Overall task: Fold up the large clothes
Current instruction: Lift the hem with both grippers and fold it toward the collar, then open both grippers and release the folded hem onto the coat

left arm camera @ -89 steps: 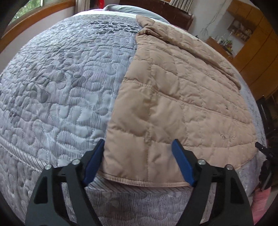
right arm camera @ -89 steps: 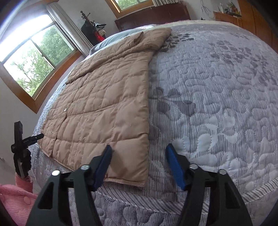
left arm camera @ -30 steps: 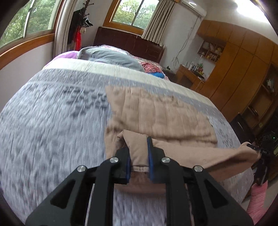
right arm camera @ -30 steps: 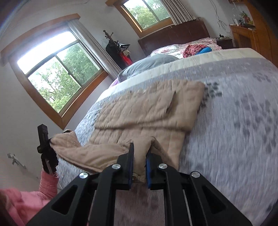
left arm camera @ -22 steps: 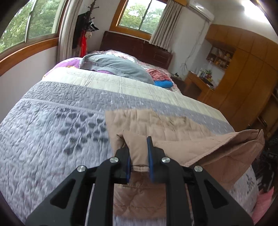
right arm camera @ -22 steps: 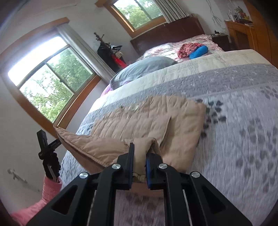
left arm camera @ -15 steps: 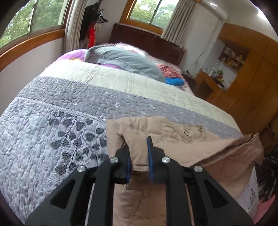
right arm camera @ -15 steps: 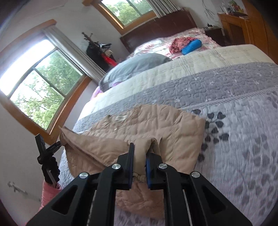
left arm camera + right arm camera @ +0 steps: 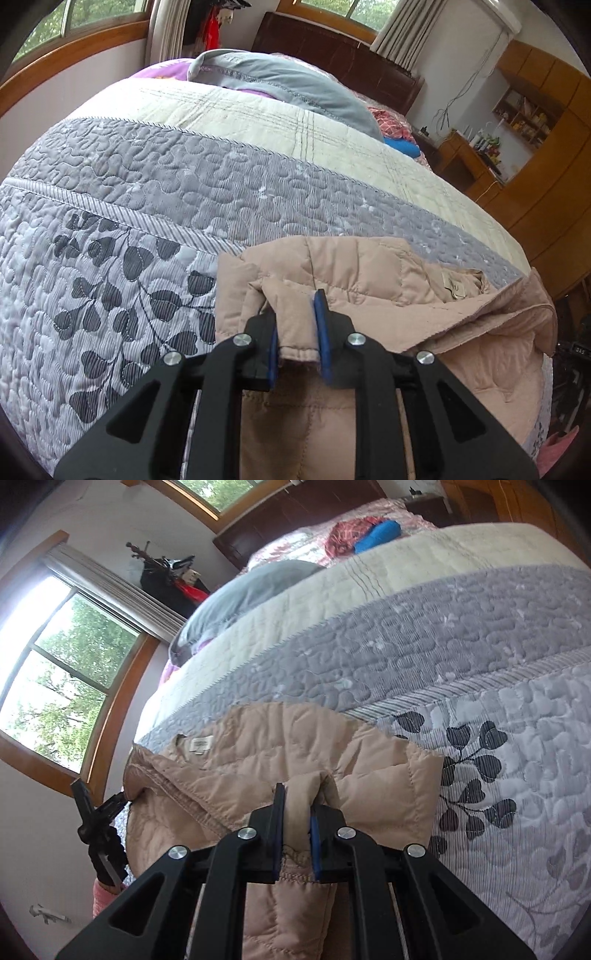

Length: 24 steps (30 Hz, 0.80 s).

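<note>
Left wrist view: hem brought up to the collar, tongs letting go

Left tongs point(image 9: 297, 332) and right tongs point(image 9: 297, 827) each have a hem corner of the tan jacket point(image 9: 369, 273) between the pads, and both are easing open. Jacket lies on the bed point(image 9: 129, 206), bottom half folded up over the top. Next move looks like dropping the hem level with the collar, then backing out. Lower jacket's hidden behind the tongs.

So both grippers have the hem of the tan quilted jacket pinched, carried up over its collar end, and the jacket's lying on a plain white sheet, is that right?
Not quite: the tan quilted jacket lies on a grey quilted bedspread with a dark leaf print, not a plain white sheet, as both wrist views show. The rest holds: the left gripper and right gripper each have the hem pinched.
</note>
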{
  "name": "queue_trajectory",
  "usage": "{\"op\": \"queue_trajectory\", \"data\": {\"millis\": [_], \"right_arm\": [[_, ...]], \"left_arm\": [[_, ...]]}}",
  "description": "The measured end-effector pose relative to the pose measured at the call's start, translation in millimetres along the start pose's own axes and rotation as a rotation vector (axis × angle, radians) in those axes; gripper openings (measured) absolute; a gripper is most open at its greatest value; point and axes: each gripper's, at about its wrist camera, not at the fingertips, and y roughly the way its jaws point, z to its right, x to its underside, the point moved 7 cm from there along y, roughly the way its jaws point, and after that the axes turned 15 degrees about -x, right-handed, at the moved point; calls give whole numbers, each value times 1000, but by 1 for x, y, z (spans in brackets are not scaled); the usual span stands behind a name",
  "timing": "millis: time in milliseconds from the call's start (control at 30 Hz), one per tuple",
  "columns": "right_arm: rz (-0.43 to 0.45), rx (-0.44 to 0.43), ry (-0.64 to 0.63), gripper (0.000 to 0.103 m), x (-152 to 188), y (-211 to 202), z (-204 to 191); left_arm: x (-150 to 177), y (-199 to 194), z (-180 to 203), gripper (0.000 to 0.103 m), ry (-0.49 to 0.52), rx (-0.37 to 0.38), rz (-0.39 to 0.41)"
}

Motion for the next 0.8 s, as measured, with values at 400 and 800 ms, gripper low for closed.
{"op": "queue_trajectory", "data": {"millis": [400, 800], "right_arm": [[79, -47, 2, 57, 9, -30, 2], [-66, 188, -132, 41, 89, -3, -12]], "left_arm": [[3, -49, -41, 52, -107, 108, 1], [95, -51, -29, 54, 158, -89, 25]]}}
